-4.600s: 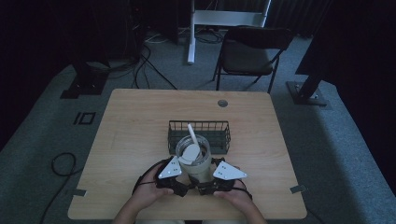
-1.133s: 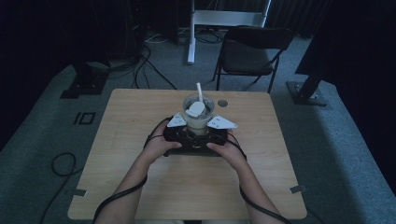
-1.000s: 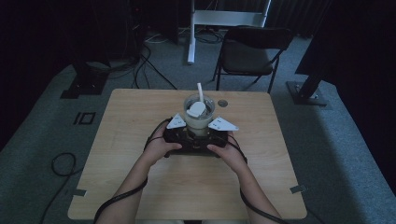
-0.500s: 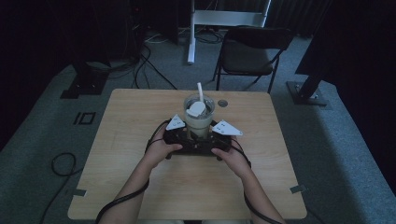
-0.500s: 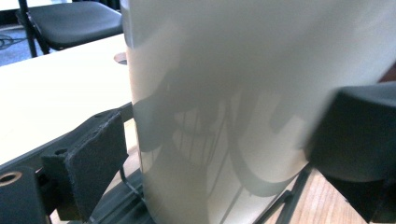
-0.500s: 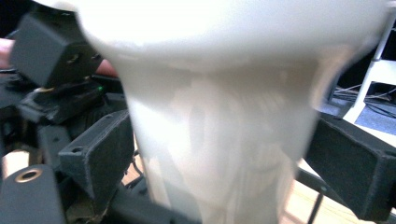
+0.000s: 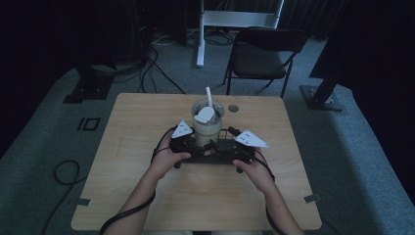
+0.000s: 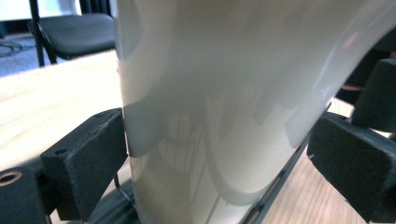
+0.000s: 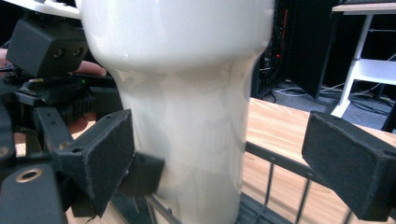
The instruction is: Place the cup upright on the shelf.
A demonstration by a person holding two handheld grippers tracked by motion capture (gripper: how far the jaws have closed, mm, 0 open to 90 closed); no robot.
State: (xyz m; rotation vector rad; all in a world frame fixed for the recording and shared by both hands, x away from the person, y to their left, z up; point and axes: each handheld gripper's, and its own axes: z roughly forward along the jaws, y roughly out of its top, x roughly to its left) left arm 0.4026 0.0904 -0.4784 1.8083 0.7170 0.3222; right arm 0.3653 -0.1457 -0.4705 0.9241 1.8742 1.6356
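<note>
Jaws of my left gripper have just been opening, and in the left gripper view they stand either side of the cup: one pad sits right at its wall, the other is clear of it with a gap, so I read that grip as released. My right gripper is open too; in the right gripper view one pad is close beside the cup, whether touching I cannot tell, while the other stands well apart to the side, over the rack. From the high view, the cup stands upright in the black wire rack near the middle of the table, between my two grippers, with a white spoon sticking up out of it. Beyond the table's far edge a dark chair stands on grey carpet.
</note>
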